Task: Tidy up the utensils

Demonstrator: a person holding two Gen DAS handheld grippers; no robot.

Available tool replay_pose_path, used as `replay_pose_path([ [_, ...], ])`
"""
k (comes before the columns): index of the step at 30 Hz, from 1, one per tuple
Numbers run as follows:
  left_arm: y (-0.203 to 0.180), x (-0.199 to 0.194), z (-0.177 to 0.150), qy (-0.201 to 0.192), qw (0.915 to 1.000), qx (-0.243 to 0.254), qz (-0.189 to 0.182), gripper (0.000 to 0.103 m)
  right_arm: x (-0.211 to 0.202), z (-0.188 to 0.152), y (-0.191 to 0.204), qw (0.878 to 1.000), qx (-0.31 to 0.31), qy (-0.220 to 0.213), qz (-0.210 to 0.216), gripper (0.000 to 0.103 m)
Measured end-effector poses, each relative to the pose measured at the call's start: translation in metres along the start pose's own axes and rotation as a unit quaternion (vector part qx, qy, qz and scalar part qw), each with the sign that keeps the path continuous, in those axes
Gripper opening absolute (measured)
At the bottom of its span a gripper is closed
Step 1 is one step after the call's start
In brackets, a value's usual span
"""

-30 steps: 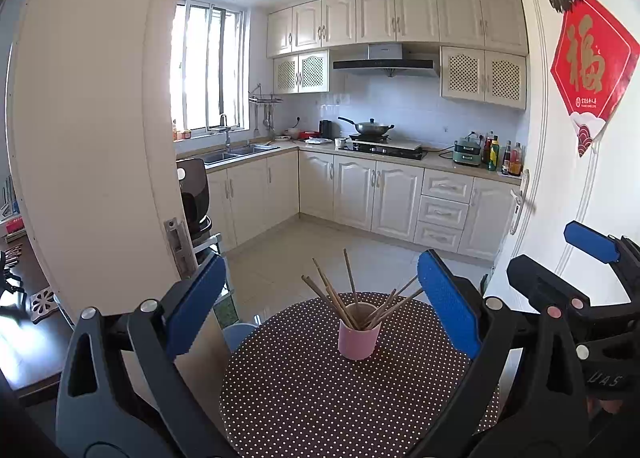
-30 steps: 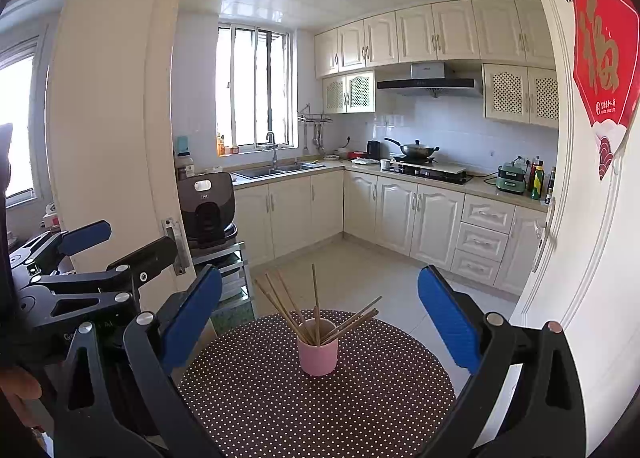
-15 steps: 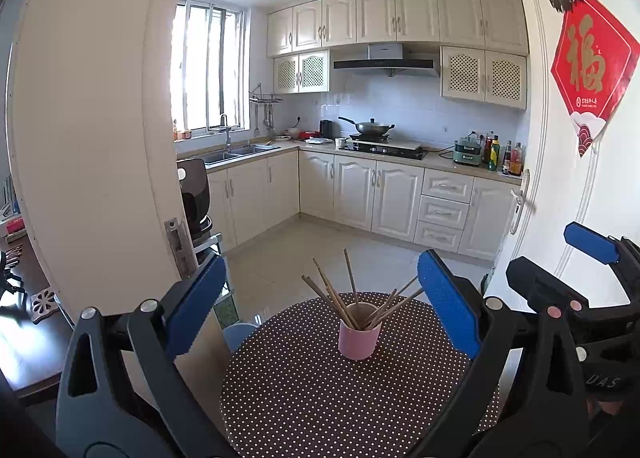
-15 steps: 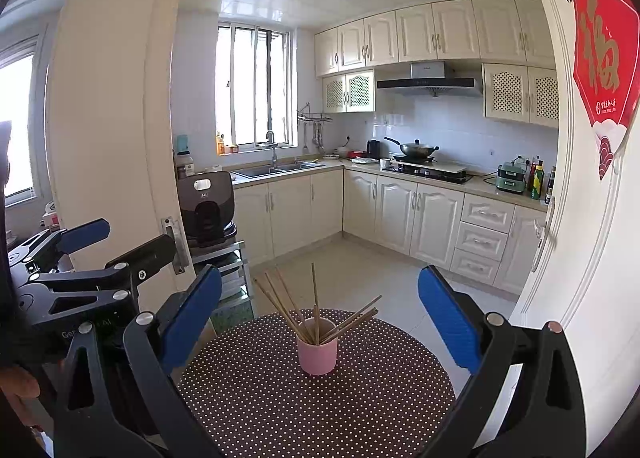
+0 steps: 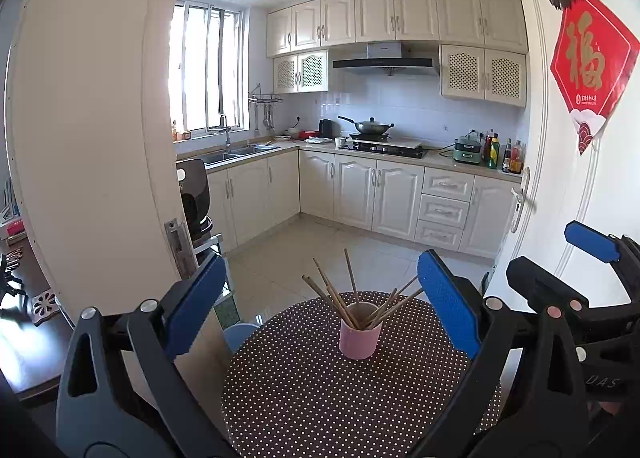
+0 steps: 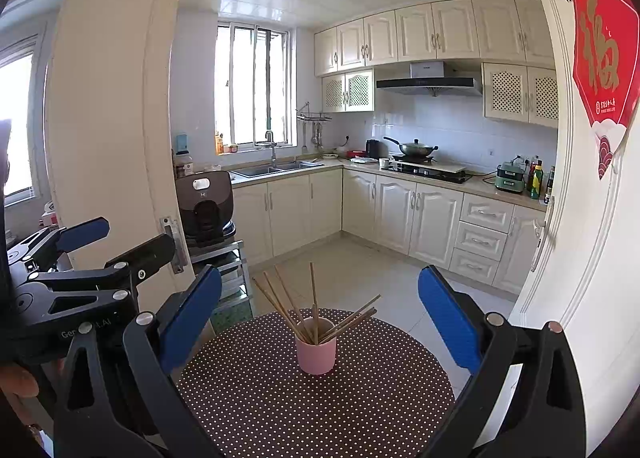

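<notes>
A pink cup [image 5: 359,336] stands upright on a round brown table with white dots [image 5: 304,390]. Several wooden chopsticks [image 5: 336,298] stick out of it and fan apart. The cup [image 6: 316,352], chopsticks [image 6: 296,306] and table [image 6: 360,398] also show in the right wrist view. My left gripper [image 5: 320,298] is open and empty, held back from the cup. My right gripper [image 6: 320,302] is open and empty, also short of the cup. The left gripper [image 6: 82,244] shows at the left of the right wrist view, the right one [image 5: 560,258] at the right of the left wrist view.
A cream door frame [image 5: 92,137] stands left of the table and a white door [image 5: 576,177] with a red paper ornament [image 5: 592,65] right. A black appliance on a rack [image 6: 206,209] stands behind the table. The kitchen counter [image 6: 420,173] lies beyond.
</notes>
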State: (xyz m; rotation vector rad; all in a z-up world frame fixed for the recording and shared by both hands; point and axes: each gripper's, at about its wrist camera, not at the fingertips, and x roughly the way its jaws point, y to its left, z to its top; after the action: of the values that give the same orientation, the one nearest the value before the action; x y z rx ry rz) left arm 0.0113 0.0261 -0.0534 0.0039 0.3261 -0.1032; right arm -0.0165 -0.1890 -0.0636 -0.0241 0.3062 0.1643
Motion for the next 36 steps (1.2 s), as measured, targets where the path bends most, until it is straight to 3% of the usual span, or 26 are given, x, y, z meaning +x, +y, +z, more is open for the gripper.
replay_pose_path([
  [36, 0.0030, 0.0039, -0.0002, 0.004, 1.0000, 0.002, -0.002, 0.095, -0.0004, 0.0021, -0.0013, 1.000, 0.002, 0.005, -0.007, 0.095],
])
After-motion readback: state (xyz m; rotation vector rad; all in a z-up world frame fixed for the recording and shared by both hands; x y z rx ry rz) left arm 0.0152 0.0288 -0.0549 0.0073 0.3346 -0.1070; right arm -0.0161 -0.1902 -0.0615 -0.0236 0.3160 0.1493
